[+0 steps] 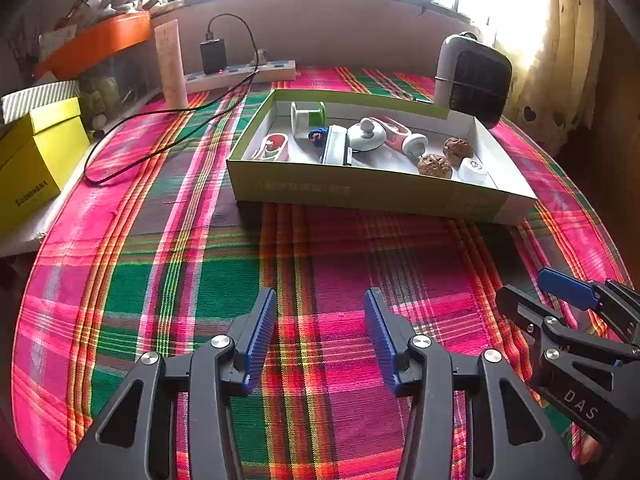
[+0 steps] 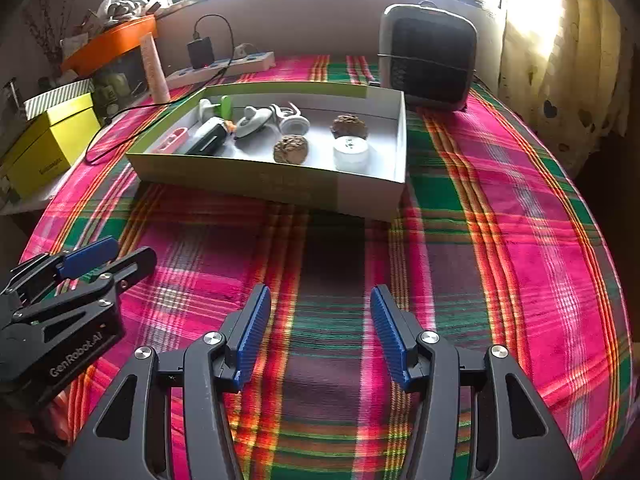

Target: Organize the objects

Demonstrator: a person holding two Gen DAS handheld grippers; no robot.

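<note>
Plaid tablecloth [image 1: 200, 300] fills the frame, with the shallow box [image 1: 360, 194] of small stuff sitting upper centre. Left gripper [image 1: 320, 336] and right gripper [image 2: 320, 334] both hang wide open and empty near the bottom. Those two walnuts [image 2: 291, 149] look like they'd roll away if pinched off-centre.

I hold my left gripper [image 1: 320, 336] low and level, its blue-padded fingers [image 1: 260, 336] spread wide with nothing between them. My right gripper [image 2: 320, 336] sits just beside it, pointing the same way, its jaws equally wide apart and empty. Each shows at the edge of the other's wrist view, close but not touching.
</note>
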